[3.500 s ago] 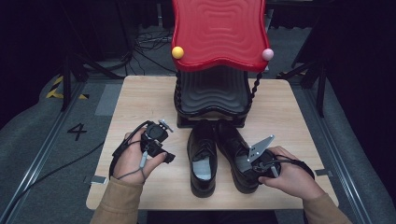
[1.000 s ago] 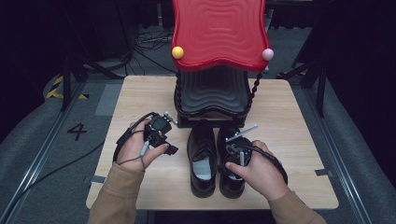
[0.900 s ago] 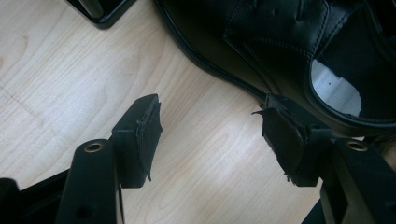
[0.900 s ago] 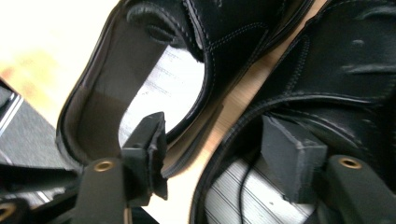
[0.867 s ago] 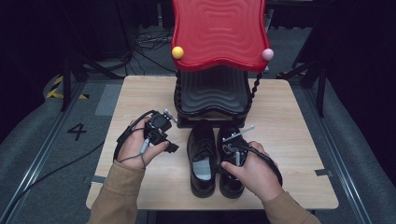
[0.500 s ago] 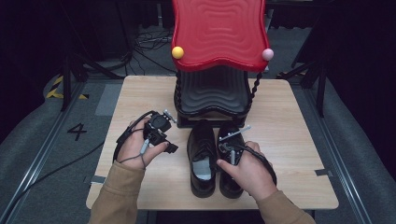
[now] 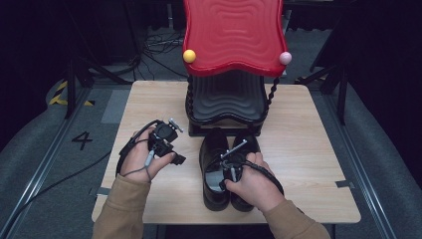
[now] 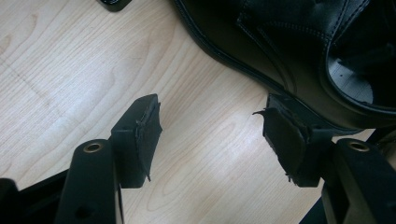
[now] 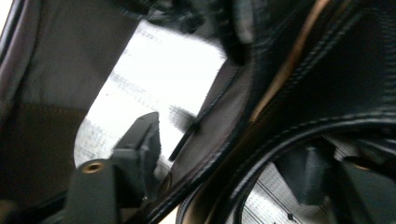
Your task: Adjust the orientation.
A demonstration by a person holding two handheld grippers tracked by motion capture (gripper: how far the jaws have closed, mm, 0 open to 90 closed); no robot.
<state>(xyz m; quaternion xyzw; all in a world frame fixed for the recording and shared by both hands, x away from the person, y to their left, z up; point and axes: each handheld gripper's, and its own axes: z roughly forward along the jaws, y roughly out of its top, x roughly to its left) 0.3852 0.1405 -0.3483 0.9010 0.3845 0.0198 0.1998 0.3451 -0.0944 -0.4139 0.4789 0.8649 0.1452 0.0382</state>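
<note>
Here, two black shoes (image 7: 226,164), two grippers, one red rack (image 7: 234,35).

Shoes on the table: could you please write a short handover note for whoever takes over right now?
Left gripper: open, over bare table beside the shoes.
Right gripper: open, jaws just opened wider, straddling the shoes' adjoining walls, one jaw in each shoe.
Shoes: side by side in front of the rack.
Done: right gripper placed; shoes not yet gripped.
Left: close, lift the pair, probably onto the rack.
</note>
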